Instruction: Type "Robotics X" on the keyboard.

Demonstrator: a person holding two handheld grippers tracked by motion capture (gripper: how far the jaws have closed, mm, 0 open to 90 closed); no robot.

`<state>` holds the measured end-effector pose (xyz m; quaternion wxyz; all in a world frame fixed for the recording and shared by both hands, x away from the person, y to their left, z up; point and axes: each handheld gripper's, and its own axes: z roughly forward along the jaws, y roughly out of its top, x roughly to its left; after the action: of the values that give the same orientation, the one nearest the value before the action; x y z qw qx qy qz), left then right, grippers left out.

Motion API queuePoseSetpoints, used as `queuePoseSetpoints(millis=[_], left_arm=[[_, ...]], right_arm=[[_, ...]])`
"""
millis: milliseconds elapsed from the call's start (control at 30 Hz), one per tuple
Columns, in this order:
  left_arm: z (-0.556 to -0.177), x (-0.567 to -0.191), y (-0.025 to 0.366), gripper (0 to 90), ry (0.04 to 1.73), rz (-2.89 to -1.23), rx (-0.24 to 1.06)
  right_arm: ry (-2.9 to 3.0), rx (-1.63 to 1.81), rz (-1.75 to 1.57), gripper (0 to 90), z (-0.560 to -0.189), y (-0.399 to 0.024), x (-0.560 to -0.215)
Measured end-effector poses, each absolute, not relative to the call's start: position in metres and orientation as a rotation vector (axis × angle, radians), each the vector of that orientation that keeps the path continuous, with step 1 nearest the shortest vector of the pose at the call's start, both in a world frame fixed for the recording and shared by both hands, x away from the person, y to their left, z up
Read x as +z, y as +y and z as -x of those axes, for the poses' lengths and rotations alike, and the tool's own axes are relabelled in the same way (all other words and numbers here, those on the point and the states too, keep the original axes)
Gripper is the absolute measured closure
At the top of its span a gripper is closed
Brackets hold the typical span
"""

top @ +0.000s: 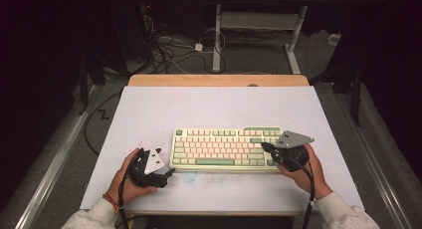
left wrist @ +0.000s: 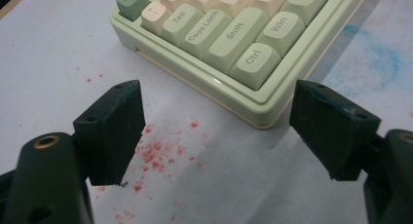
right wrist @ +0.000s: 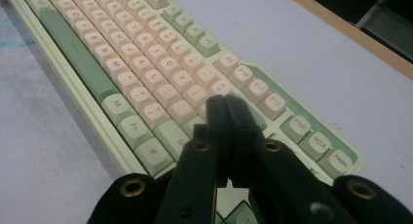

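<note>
At lower left of the high view, the left gripper [top: 166, 175] rests on the white tabletop [top: 209, 107], jaws wide. The right gripper [top: 264, 147], jaws together, empty, sits over the green keyboard's [top: 225, 148] right end, mid-frame. Beyond: bare surface, wooden edge [top: 219, 80], cabled floor [top: 179, 55].

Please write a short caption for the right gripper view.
Right gripper, jaws shut, poised over the right end of the keyboard.

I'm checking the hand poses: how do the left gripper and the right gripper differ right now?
The left gripper has its jaws wide apart; the right gripper has its jaws shut with nothing between them. The left sits on the white table off the keyboard's Ctrl corner; the right is over the keys at the keyboard's other end. Both are black and hand-held.
</note>
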<state>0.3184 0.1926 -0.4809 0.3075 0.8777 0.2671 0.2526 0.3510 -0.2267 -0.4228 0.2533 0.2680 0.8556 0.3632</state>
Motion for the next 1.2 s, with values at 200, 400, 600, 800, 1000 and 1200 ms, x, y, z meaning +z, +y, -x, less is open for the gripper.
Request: queuePoseSetpoints(millis=[200,400,600,800,1000,1200], left_arm=[[-0.318,-0.481,0.192,19.4,0.702,-2.328,0.664],[-0.318,-0.482,0.191,19.4,0.700,-2.335,0.663],[-0.318,-0.482,0.192,19.4,0.701,-2.334,0.661],[-0.318,-0.482,0.191,19.5,0.697,-2.337,0.660],[-0.318,-0.482,0.191,19.5,0.696,-2.338,0.661],[-0.318,-0.481,0.192,19.7,0.701,-2.335,0.664]], right_arm=[[2.348,0.971,-0.725,90.0,-0.355,-0.223,-0.427],[2.373,0.957,-0.715,90.0,-0.357,-0.218,-0.430],[2.399,0.936,-0.709,90.0,-0.358,-0.214,-0.436],[2.417,0.926,-0.709,90.0,-0.358,-0.213,-0.441],[2.437,0.909,-0.708,90.0,-0.358,-0.212,-0.446],[2.450,0.891,-0.707,90.0,-0.359,-0.211,-0.451]])
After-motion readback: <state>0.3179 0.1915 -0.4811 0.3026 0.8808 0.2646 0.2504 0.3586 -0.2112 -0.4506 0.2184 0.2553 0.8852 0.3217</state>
